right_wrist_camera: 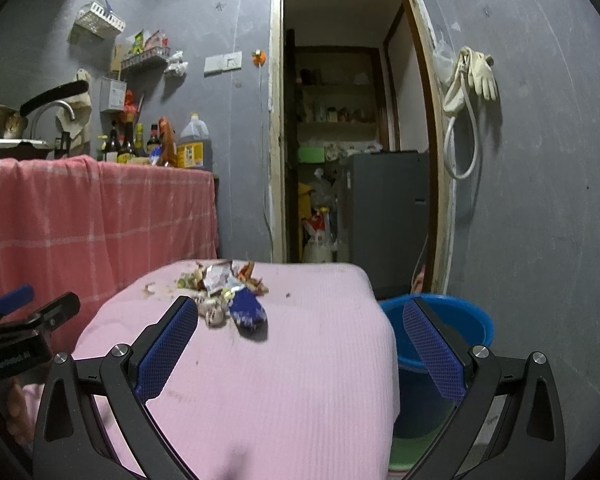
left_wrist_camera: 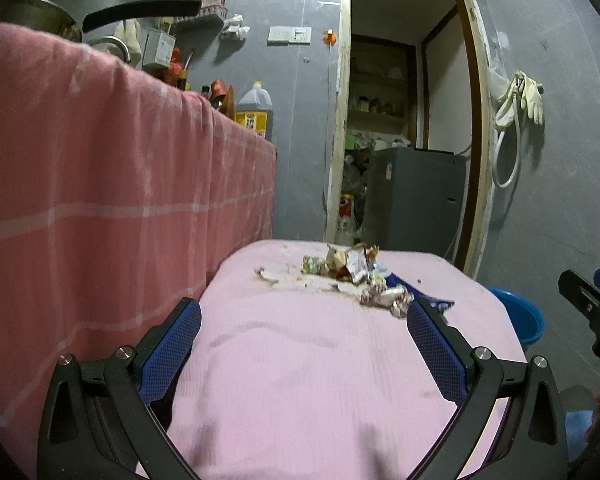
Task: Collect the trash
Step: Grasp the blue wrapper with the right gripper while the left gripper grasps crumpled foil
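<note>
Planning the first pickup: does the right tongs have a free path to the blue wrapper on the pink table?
Probably yes. The right tongs are open, and only bare pink table shows between them and the blue wrapper, which lies on the near edge of the trash pile.

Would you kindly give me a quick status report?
Left gripper open, right gripper open, both empty. Crumpled wrapper trash pile on pink tablecloth. Blue plastic bucket beside table. Nothing blocking.

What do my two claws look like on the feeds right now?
Both look alike: the left claw and right claw have black angular frames with silver bolts and blue mesh-textured finger pads. White lettering marks the left claw's body in the right view.
</note>
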`<state>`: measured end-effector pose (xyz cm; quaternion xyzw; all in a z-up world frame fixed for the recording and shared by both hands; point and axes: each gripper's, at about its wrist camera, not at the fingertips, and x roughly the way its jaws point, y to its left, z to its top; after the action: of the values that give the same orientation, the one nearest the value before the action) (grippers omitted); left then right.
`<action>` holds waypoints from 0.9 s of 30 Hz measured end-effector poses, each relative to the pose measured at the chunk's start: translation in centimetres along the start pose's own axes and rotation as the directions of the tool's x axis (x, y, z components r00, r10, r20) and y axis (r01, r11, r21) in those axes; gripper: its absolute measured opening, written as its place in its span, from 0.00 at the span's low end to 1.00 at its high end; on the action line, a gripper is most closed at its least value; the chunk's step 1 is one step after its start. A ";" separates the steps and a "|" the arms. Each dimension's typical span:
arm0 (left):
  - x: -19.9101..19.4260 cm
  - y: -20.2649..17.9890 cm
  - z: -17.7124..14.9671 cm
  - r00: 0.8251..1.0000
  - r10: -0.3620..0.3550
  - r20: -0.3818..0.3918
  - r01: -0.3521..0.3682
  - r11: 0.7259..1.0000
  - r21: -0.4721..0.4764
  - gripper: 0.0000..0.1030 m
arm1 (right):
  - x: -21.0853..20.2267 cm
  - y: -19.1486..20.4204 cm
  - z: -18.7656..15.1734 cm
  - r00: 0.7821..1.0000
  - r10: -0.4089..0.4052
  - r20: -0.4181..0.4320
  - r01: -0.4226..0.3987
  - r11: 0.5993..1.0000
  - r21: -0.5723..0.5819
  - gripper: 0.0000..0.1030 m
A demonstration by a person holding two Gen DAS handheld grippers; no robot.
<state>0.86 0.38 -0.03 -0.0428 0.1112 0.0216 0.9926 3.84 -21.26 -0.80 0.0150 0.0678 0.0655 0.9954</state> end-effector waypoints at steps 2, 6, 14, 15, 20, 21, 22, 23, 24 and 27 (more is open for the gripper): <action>0.2 -0.1 0.5 1.000 -0.002 0.014 0.002 1.000 -0.013 0.98 | 0.3 -0.1 0.5 1.000 0.003 0.017 -0.003 1.000 0.000 1.00; 1.2 -0.2 1.3 1.000 -0.010 0.020 0.010 0.999 -0.031 0.98 | 1.3 -0.2 1.6 0.999 0.010 0.047 -0.010 1.000 -0.008 1.00; 5.2 -0.6 2.8 0.996 -0.064 -0.057 0.060 0.995 -0.076 0.98 | 5.3 -1.4 3.2 0.995 0.095 0.034 -0.095 0.995 0.017 1.00; 5.9 -0.5 2.9 0.995 -0.074 -0.074 0.068 0.994 -0.084 0.98 | 6.2 -1.5 3.3 0.995 0.101 0.017 -0.101 0.995 0.022 1.00; 9.3 -0.5 4.0 0.983 -0.104 -0.152 0.091 0.992 -0.089 0.98 | 10.5 -2.1 3.1 0.991 0.113 -0.073 -0.111 0.993 0.026 1.00; 9.7 -0.5 4.1 0.981 -0.105 -0.161 0.092 0.992 -0.086 0.98 | 11.2 -2.4 2.9 0.989 0.119 -0.091 -0.116 0.993 0.031 1.00; 10.4 -0.5 4.1 0.978 -0.107 -0.180 0.094 0.992 -0.081 0.98 | 11.9 -2.4 2.7 0.985 0.130 -0.112 -0.127 0.991 0.037 1.00; 11.2 -0.6 4.2 0.971 -0.117 -0.207 0.102 0.991 -0.081 0.98 | 12.6 -2.5 2.5 0.980 0.145 -0.137 -0.141 0.989 0.042 1.00; 11.8 -0.7 4.2 0.967 -0.125 -0.222 0.109 0.991 -0.083 0.98 | 13.2 -2.6 2.2 0.975 0.153 -0.160 -0.148 0.988 0.044 1.00; 13.3 -0.7 3.8 0.947 -0.155 -0.281 0.130 0.986 -0.106 0.98 | 14.6 -2.8 1.3 0.965 0.150 -0.214 -0.146 0.989 0.033 1.00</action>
<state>14.71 0.50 0.80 -0.0962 0.2502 -0.0518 0.9620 18.72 -22.10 -1.53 0.0215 0.1749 0.1403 0.9743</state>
